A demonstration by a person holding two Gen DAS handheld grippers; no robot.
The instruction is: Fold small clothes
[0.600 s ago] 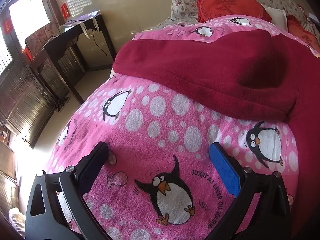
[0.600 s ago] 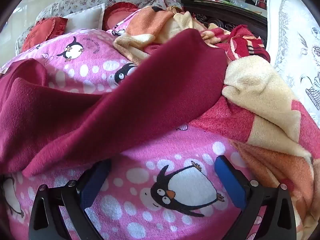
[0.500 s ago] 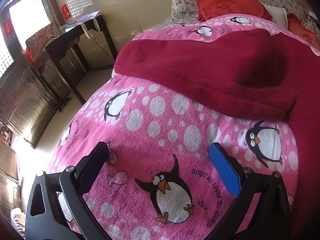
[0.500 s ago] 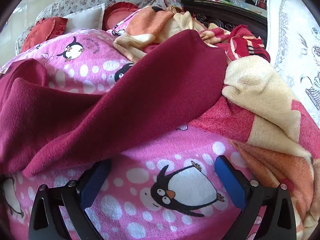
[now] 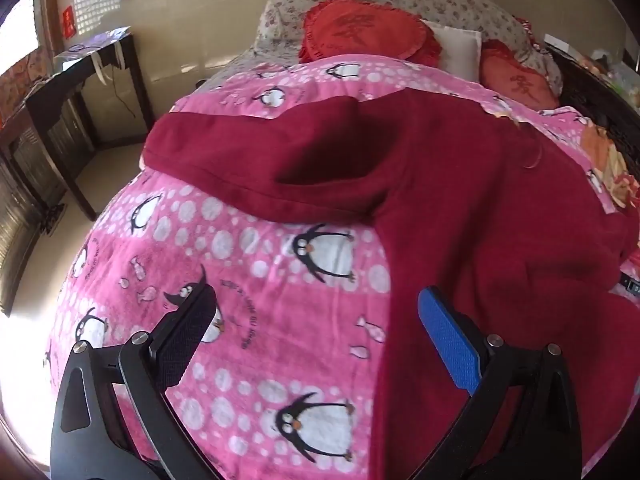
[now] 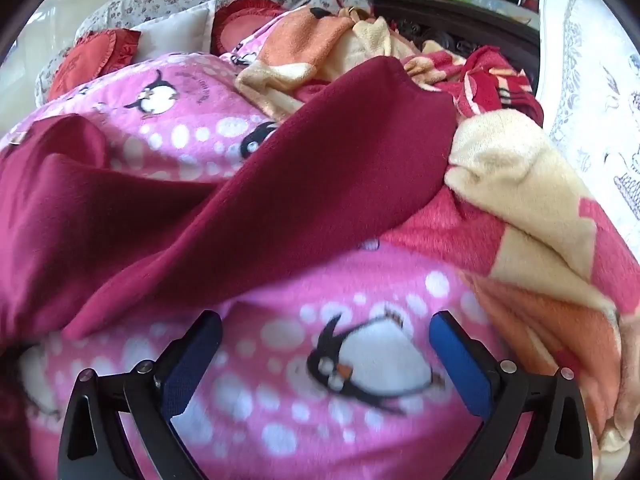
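The dark red garment (image 5: 460,184) lies spread across the pink penguin blanket (image 5: 256,248) on the bed; the left gripper (image 5: 316,312) hangs above the blanket, its right finger over the garment's near edge, fingers wide apart, holding nothing; the right gripper (image 6: 326,332) likewise gapes empty over the blanket, garment just beyond.
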